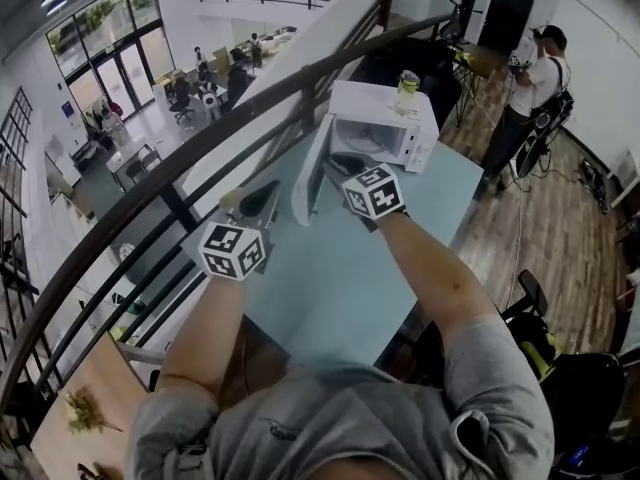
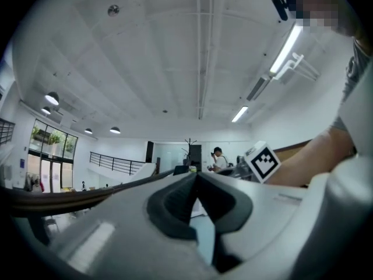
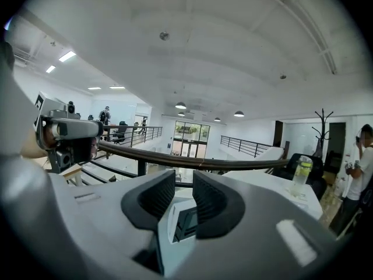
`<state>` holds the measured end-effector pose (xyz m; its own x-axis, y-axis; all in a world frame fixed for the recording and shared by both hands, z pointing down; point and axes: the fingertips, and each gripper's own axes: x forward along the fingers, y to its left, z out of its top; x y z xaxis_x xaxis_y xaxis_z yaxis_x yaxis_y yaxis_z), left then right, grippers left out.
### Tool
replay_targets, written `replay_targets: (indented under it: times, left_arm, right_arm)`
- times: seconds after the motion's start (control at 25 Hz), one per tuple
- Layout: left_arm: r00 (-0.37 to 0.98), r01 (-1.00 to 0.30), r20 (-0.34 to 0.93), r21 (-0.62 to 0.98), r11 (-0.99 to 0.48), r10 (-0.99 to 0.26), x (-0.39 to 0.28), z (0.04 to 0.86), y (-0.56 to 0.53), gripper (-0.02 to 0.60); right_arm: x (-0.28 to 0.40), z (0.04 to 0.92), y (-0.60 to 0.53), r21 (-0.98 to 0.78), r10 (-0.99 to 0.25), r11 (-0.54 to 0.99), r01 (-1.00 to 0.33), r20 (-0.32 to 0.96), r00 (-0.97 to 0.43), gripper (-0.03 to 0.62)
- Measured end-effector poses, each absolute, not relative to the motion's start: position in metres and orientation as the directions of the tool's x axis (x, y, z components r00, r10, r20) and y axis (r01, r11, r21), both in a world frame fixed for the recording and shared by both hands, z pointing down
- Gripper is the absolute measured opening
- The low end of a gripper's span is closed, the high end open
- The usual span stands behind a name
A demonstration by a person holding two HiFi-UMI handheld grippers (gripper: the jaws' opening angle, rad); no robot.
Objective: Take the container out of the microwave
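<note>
Grey shirt (image 1: 340,423): bottom of the head view, nearest the camera; both forearms reach up-frame over the table.
Table (image 1: 350,278): pale blue top, centre of frame.
Left gripper (image 2: 195,177): fingertips together, nothing between them; left of centre in the head view, above the table's left edge.
Right gripper (image 3: 184,179): fingers apart, nothing gripped; the microwave door shows through the gap.
Microwave (image 1: 385,118): white, upper centre, on the table's far end; door (image 1: 308,173) swung open to the left.
Container: cannot be made out; the cavity is dim and partly behind the right gripper.
Bottle (image 1: 407,90): upright on the microwave's top.
Railing (image 1: 200,138): dark, runs diagonally along the table's left side.
</note>
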<state>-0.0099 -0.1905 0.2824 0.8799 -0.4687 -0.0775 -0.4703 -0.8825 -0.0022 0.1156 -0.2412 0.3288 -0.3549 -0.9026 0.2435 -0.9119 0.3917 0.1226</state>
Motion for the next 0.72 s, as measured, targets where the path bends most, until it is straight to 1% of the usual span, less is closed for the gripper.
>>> replay_targets:
  times: [0.4,0.72]
  left_arm:
    - [0.908,-0.413,-0.072,-0.005,-0.911,-0.412,0.057,0.269,-0.105,0.026]
    - [0.906,-0.420,-0.072,-0.012,-0.908,-0.418,0.083,0.262,-0.044,0.026]
  right_arm:
    - [0.210,0.321,-0.140,0.090,-0.940,0.280,-0.956,0.226,-0.255,0.094]
    - [0.260,0.314,-0.062,0.082,-0.951,0.256,-0.963,0.200,-0.235,0.080]
